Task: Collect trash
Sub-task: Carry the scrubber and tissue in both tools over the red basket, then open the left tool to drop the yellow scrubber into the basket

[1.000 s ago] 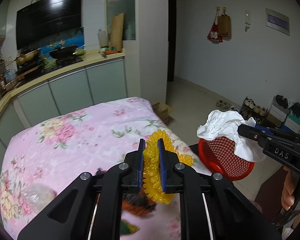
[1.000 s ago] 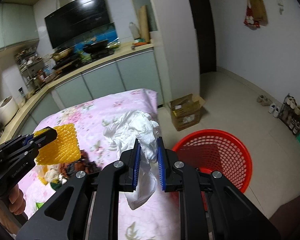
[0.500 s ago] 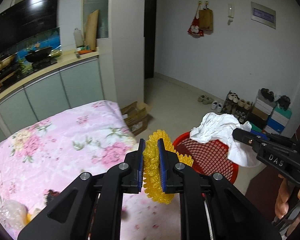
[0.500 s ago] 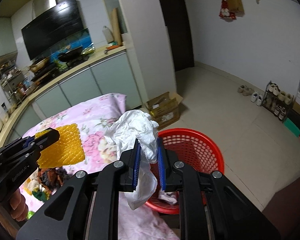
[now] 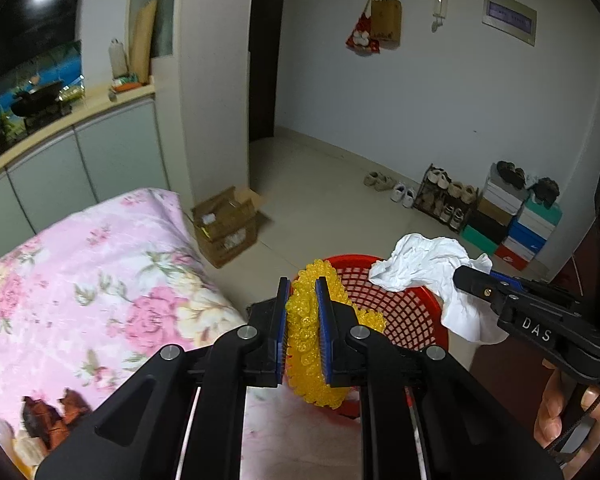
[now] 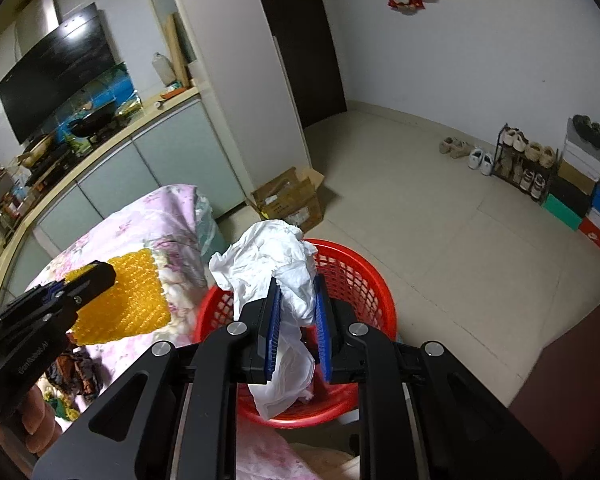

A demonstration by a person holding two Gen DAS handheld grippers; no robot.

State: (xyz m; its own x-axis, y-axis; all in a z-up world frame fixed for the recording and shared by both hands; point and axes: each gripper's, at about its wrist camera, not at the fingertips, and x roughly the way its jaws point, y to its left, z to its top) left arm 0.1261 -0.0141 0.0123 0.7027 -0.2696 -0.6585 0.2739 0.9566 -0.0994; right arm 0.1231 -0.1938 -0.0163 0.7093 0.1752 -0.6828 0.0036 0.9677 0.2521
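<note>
Pink flowery cloth [image 5: 100, 280] covers the table on my left, and some brown scraps [image 5: 48, 416] lie near its close edge. My left gripper [image 5: 302, 312] points forward over the table's edge, toward the red basket [image 5: 404, 312]. Its two blue pads are pressed tight on a yellow bumpy sheet [image 5: 308, 336], which stands on edge between them. In the right view that yellow sheet [image 6: 124, 300] hangs above the cloth [image 6: 148, 220], just beside the basket [image 6: 356, 280]. A cardboard box [image 6: 292, 200] sits open on the floor behind it. My right gripper [image 6: 296, 320] points down over the basket. My fingers [image 5: 552, 412] wrap its handle. Its pads are closed on a crumpled white paper [image 6: 276, 264], though not as tight. The paper [image 5: 428, 268] bunches up above the pads and hangs down below them into the basket. Shoes and shoe boxes [image 6: 580, 184] stand along the far wall on the right.
</note>
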